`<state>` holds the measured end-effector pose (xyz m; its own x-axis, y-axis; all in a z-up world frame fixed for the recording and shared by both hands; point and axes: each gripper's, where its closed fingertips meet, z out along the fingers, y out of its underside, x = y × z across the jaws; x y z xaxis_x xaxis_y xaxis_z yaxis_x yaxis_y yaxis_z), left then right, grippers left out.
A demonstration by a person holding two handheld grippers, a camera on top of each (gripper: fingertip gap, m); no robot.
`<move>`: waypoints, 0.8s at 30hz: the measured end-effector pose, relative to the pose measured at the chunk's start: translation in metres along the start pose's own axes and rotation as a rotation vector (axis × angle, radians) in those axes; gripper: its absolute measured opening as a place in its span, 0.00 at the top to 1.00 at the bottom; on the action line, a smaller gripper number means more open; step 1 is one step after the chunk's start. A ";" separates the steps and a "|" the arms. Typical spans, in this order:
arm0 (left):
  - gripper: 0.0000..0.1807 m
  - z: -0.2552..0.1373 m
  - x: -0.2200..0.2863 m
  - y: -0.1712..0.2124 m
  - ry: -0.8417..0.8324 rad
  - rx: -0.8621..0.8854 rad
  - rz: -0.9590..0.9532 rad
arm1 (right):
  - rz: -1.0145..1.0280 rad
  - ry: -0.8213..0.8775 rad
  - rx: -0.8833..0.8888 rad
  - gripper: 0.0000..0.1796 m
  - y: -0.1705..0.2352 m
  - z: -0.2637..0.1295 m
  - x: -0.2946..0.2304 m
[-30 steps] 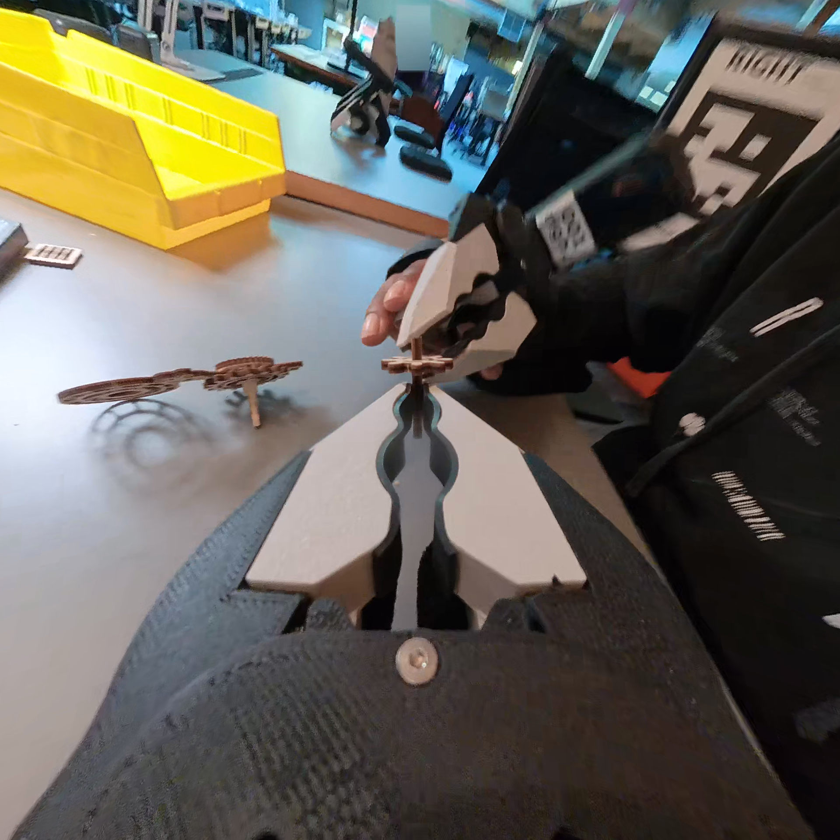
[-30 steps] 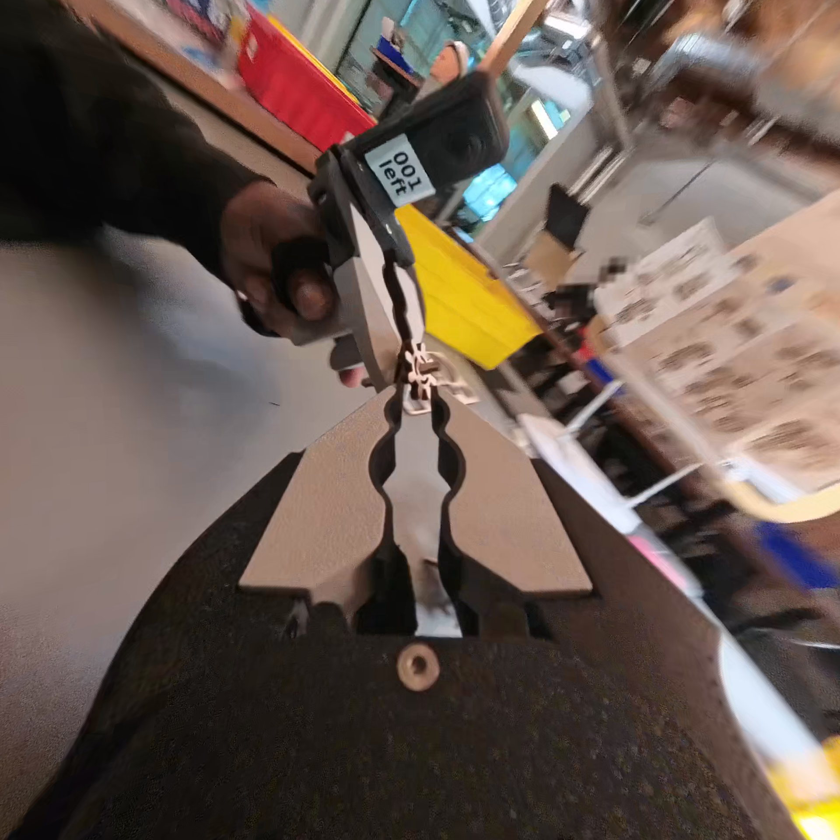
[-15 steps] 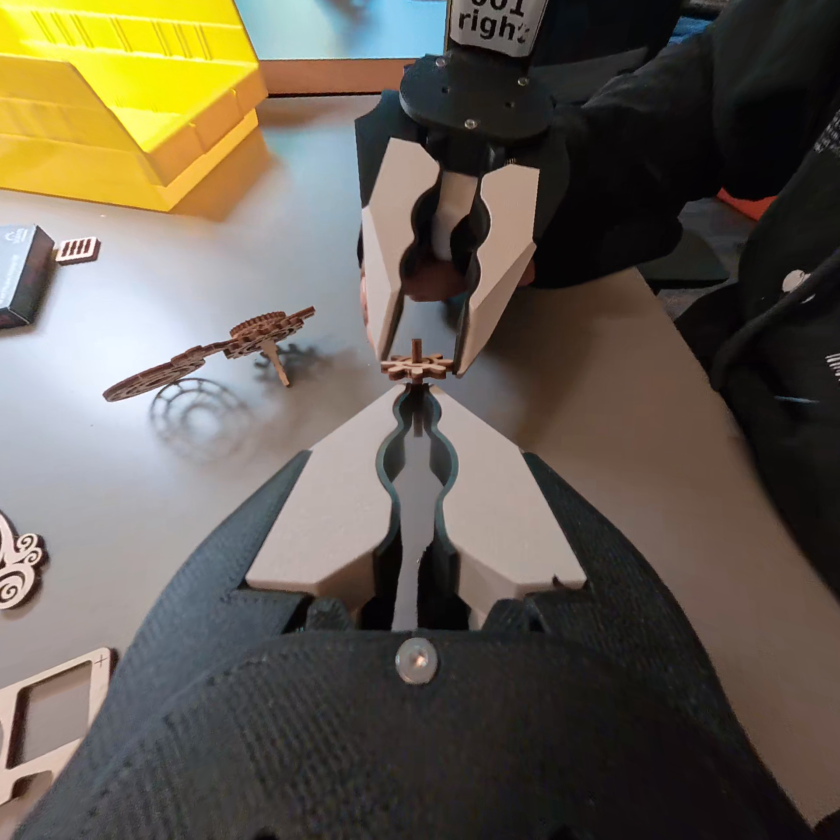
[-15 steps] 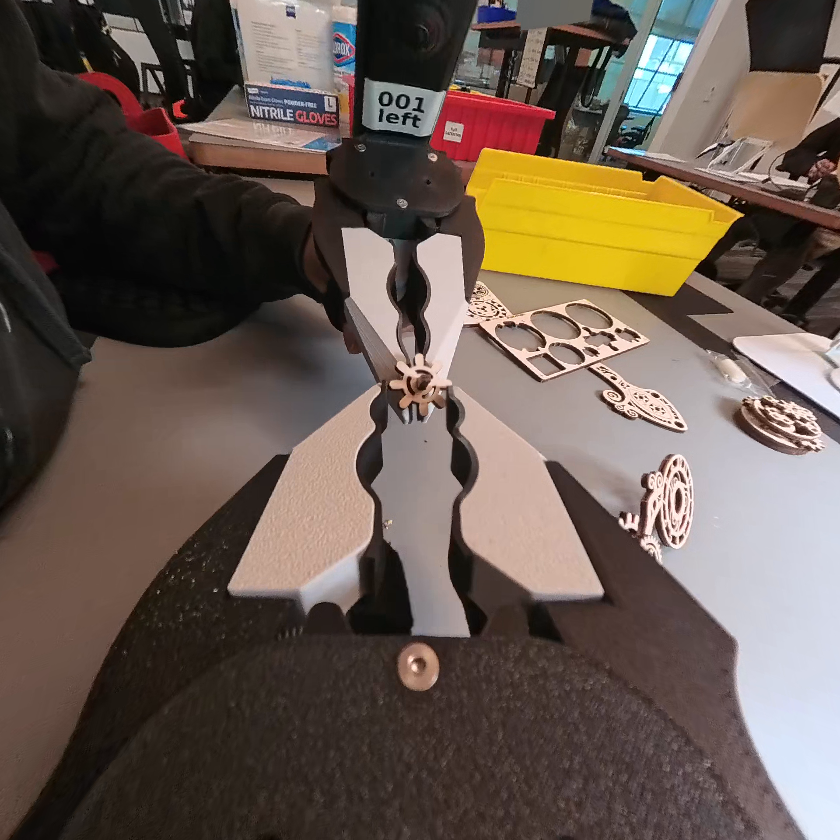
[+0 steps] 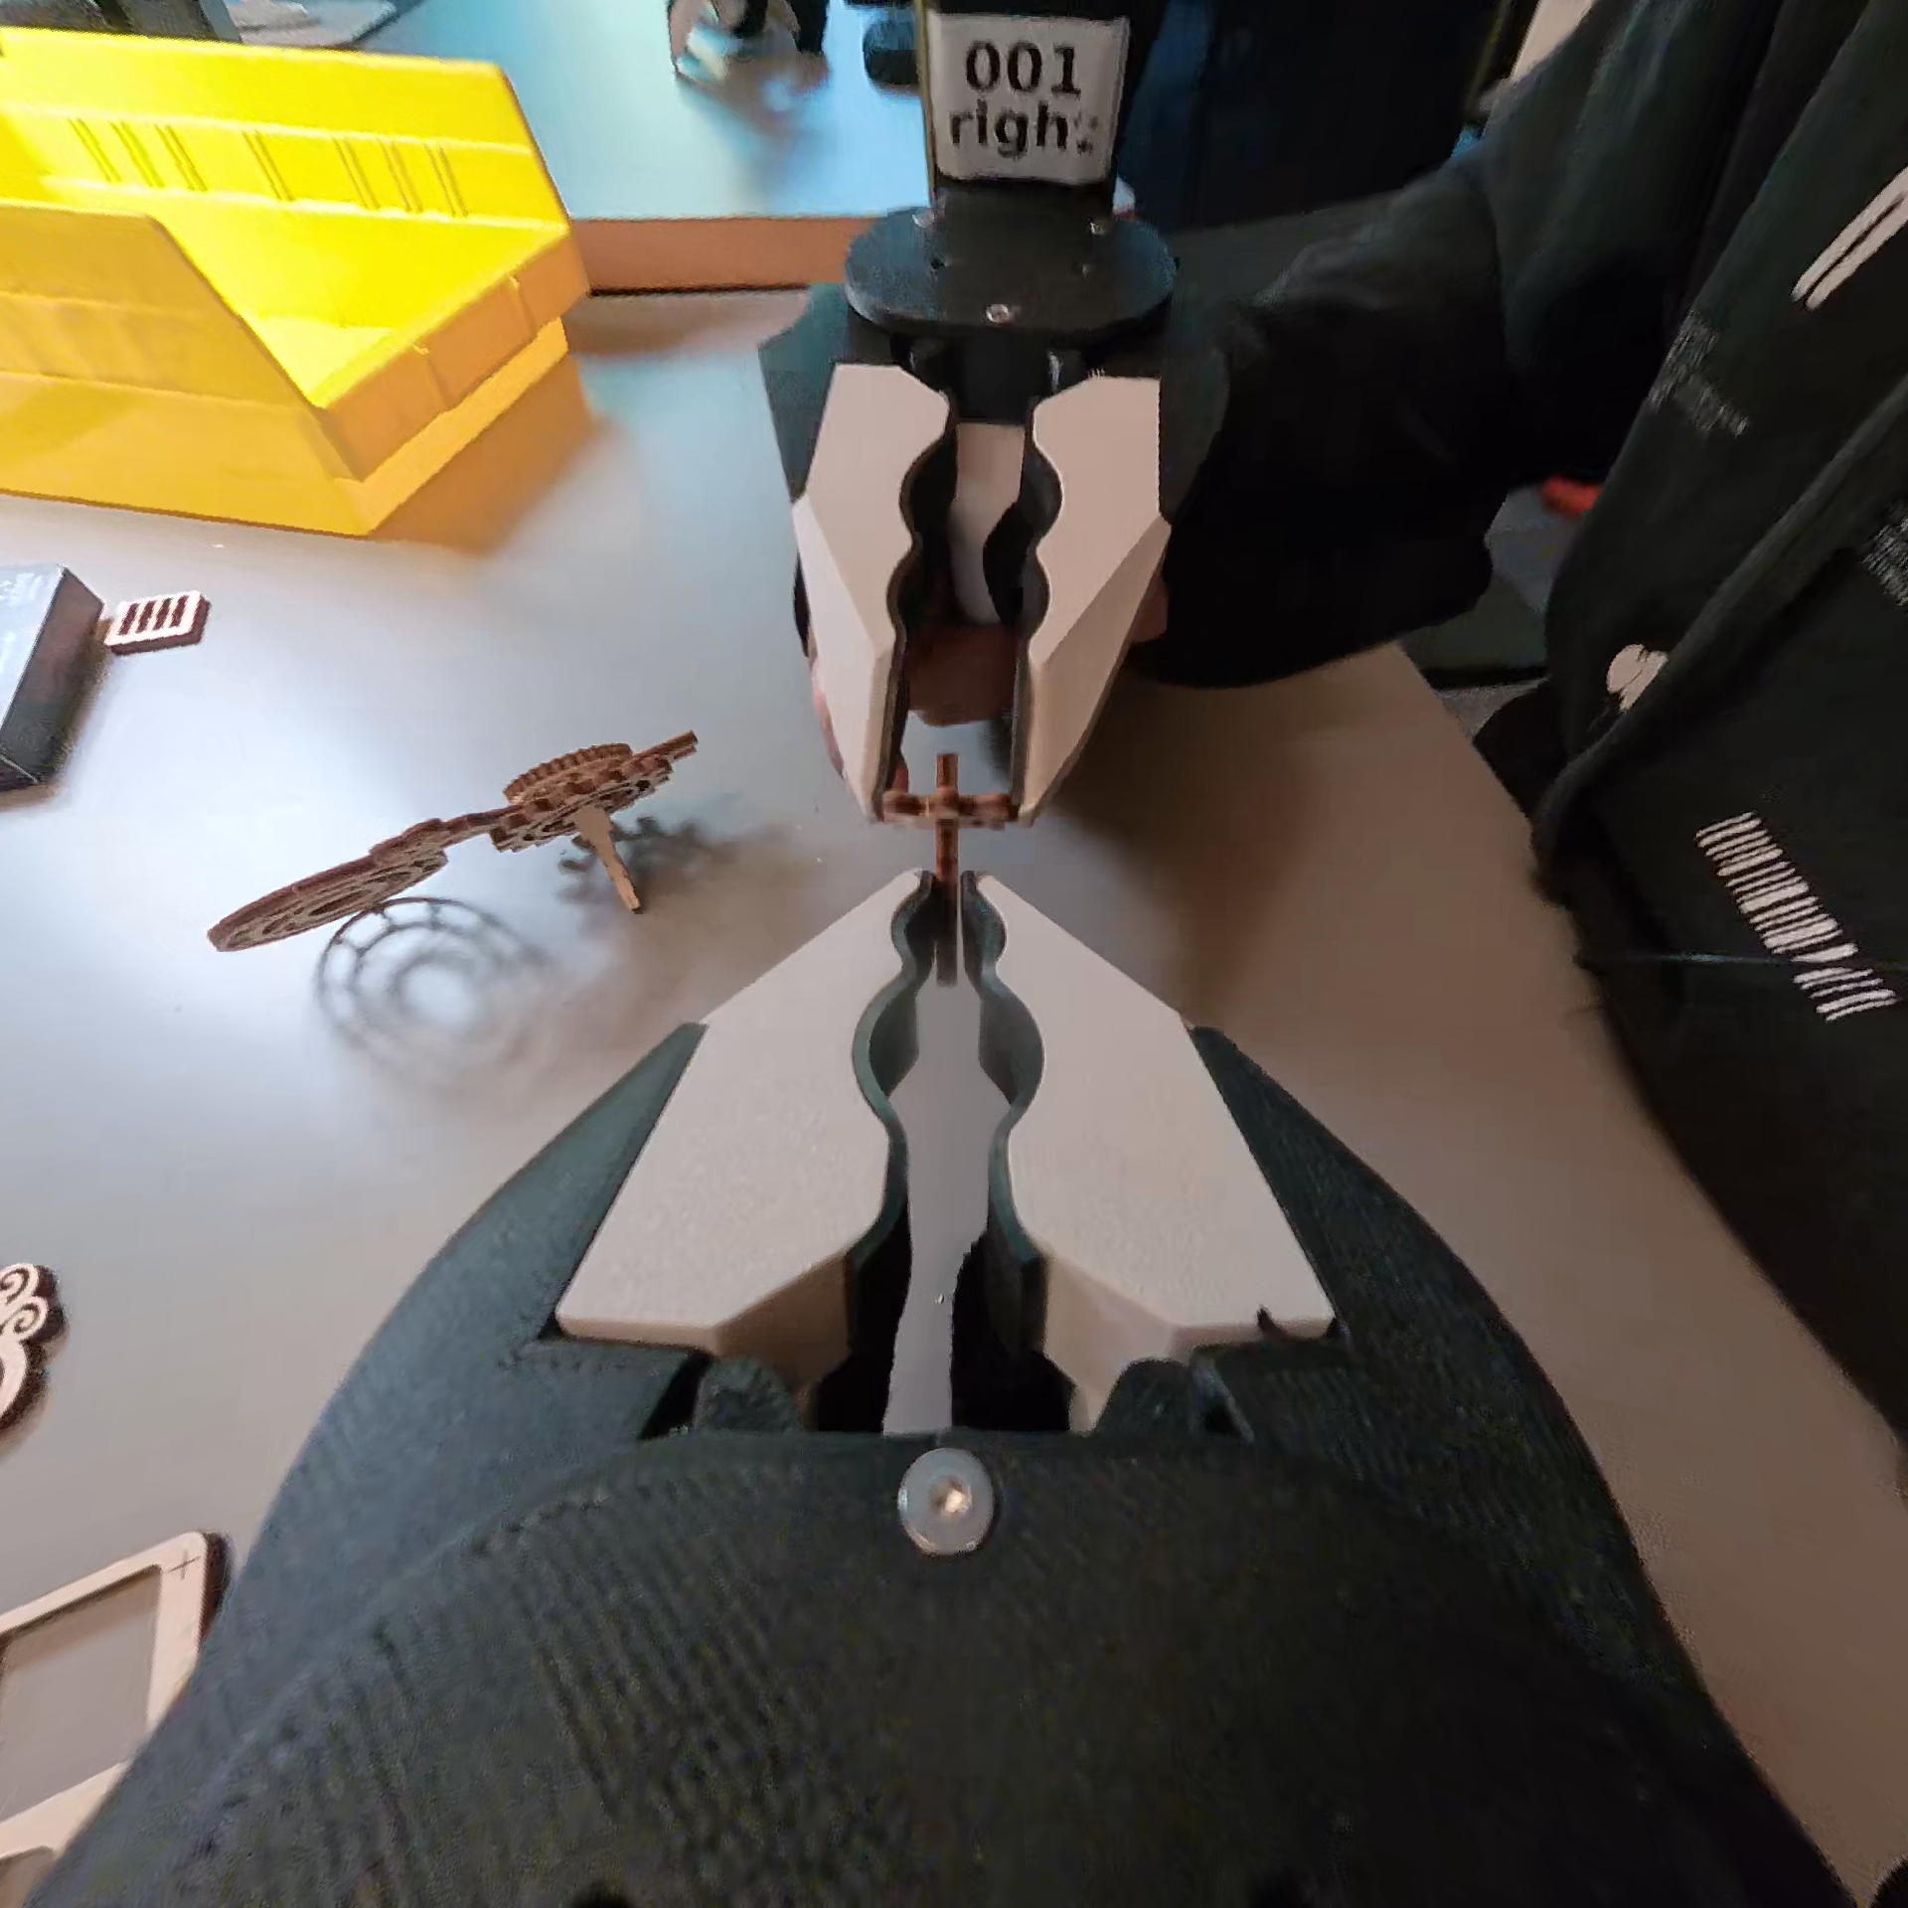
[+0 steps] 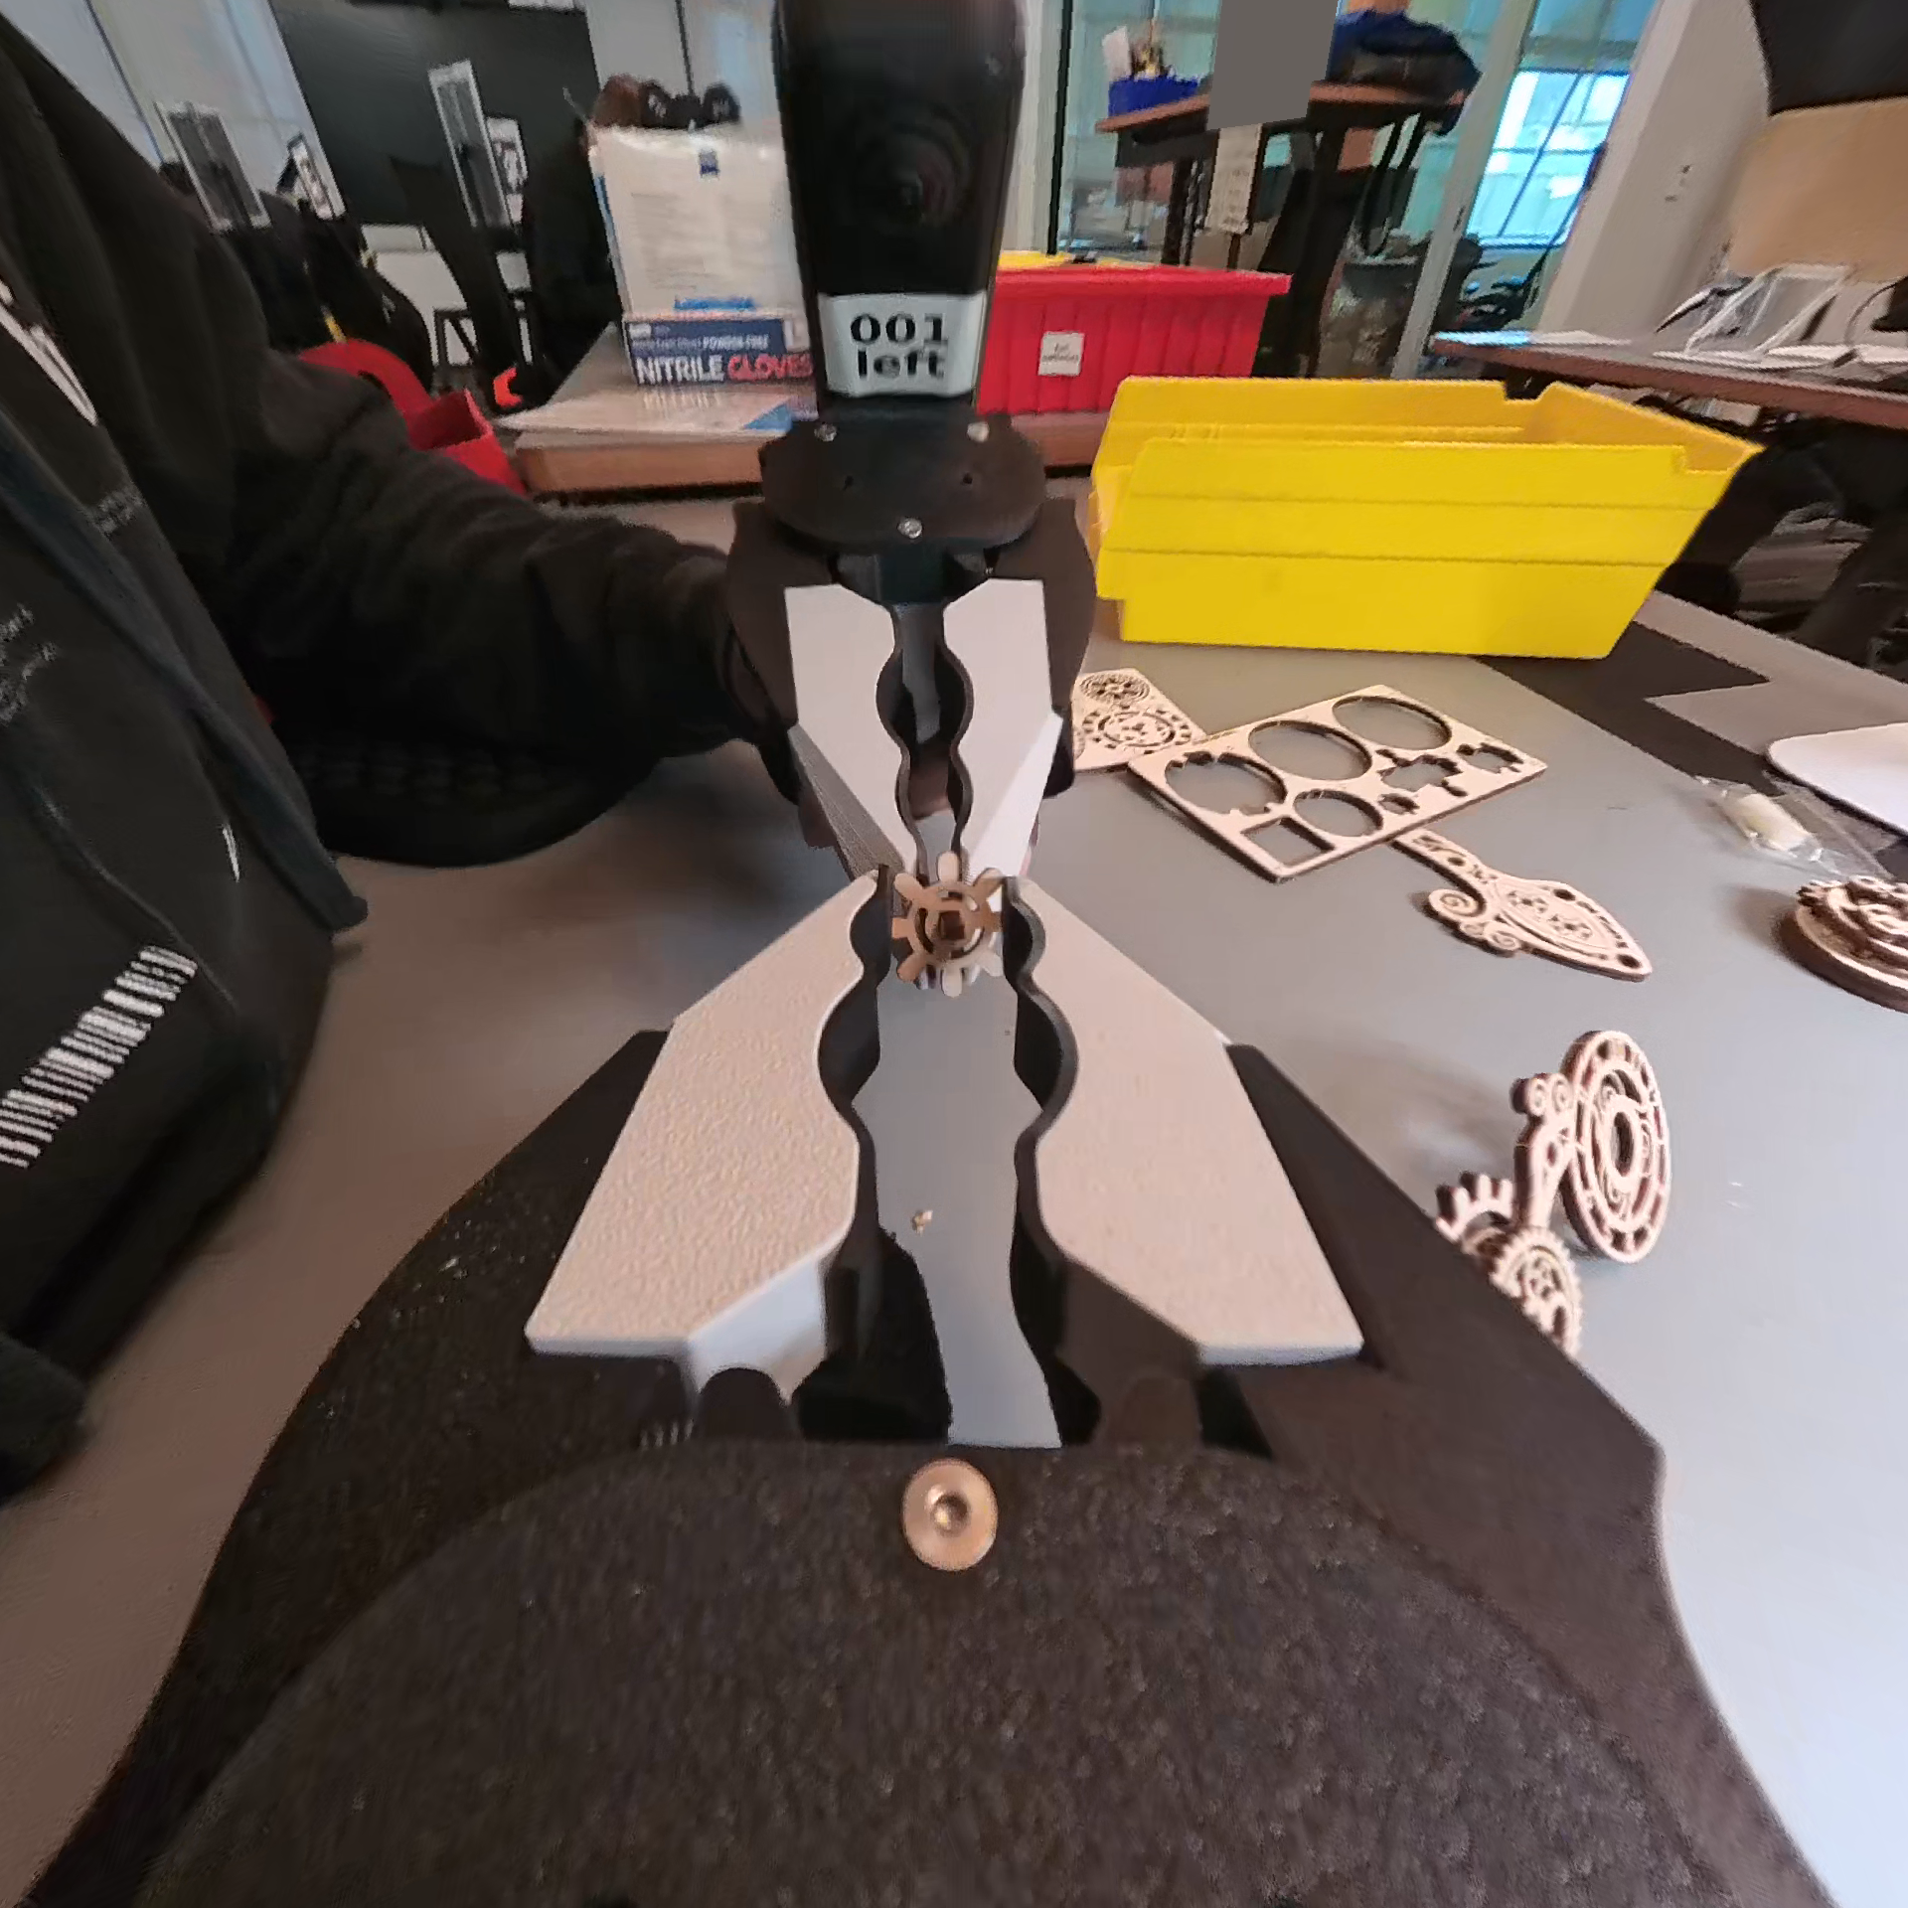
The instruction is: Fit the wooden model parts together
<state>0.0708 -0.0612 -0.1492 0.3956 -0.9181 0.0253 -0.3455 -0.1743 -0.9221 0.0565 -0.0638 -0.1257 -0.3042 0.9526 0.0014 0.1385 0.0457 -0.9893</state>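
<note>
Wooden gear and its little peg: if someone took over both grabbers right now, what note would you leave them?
Left gripper: shut on the thin wooden axle, holding it upright.
Right gripper: closed on the rim of the small gear.
The gear sits on the axle, part of which sticks out above it.
The larger gear assembly lies on the table, with other wooden pieces around.
Left: check the gear's seating, then join it to the rest.

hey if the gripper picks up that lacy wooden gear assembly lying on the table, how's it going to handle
The wooden gear assembly looks thin and heavily cut through, so probably light but easy to snap at its narrow links. It rests propped on one small peg, so a push would likely tip or pivot it. Its flat, stiff plates should suit an edge pinch.
</note>
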 end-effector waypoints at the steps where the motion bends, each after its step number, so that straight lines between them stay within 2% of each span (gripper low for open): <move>1: 0.99 -0.002 -0.001 -0.002 0.005 0.023 -0.020 | 0.006 0.007 0.017 0.90 -0.003 -0.001 0.002; 6: 0.99 -0.003 -0.001 -0.006 0.009 0.044 -0.025 | 0.025 0.007 0.037 0.89 -0.006 -0.003 0.003; 10: 0.99 -0.002 0.000 -0.004 0.007 0.029 -0.022 | 0.029 0.004 0.015 0.83 -0.002 -0.001 0.001; 19: 0.99 -0.003 -0.006 -0.001 -0.035 0.008 -0.023 | 0.052 0.037 0.057 0.84 -0.009 -0.005 0.008; 24: 0.99 -0.004 -0.005 -0.004 -0.058 -0.004 0.008 | 0.061 0.015 0.030 0.91 -0.005 -0.006 0.005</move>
<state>0.0672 -0.0572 -0.1440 0.4412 -0.8974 -0.0041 -0.3522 -0.1689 -0.9206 0.0601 -0.0578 -0.1199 -0.2819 0.9577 -0.0572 0.1281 -0.0215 -0.9915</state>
